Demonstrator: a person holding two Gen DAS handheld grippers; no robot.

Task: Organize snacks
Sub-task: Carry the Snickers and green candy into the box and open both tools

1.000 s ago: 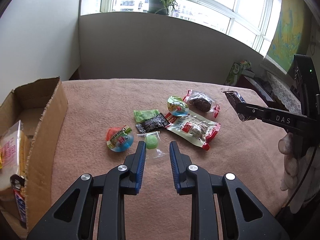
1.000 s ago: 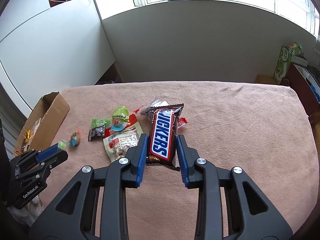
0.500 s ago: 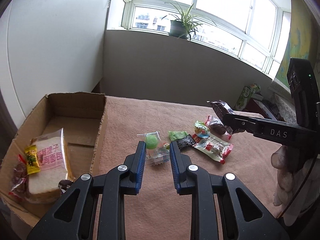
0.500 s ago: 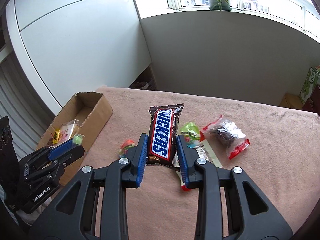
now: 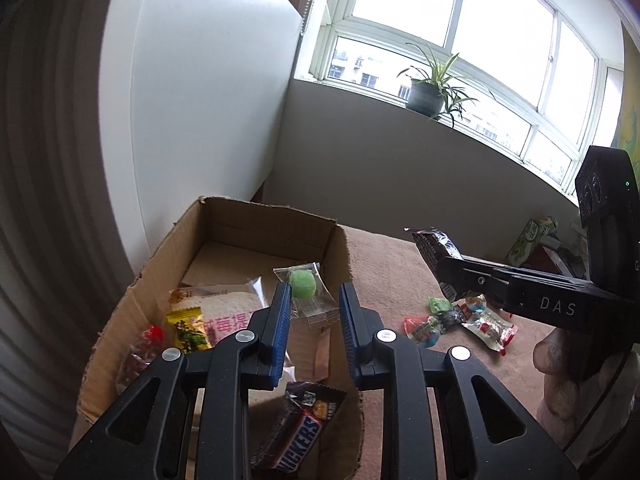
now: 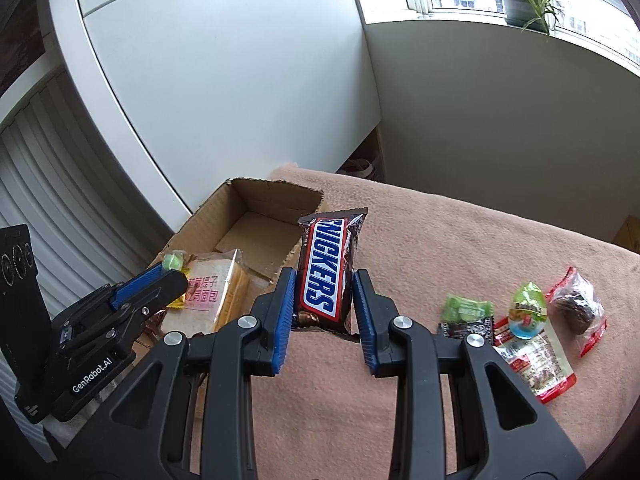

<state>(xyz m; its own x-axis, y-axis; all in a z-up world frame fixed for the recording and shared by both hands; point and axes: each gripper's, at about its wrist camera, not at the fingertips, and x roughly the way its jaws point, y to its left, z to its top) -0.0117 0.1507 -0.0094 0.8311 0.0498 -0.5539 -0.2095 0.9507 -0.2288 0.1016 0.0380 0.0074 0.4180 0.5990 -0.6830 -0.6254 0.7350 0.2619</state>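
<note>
cardboard box holding bread pack, left gripper gripping green candy, right gripper gripping snickers

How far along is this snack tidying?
Partly done. The cardboard box already holds a bread pack, a Snickers and small packets. In hand: the left hand-held gripper carries a green candy, the right hand-held gripper a Snickers bar. About five snacks are left on the blanket.
</note>
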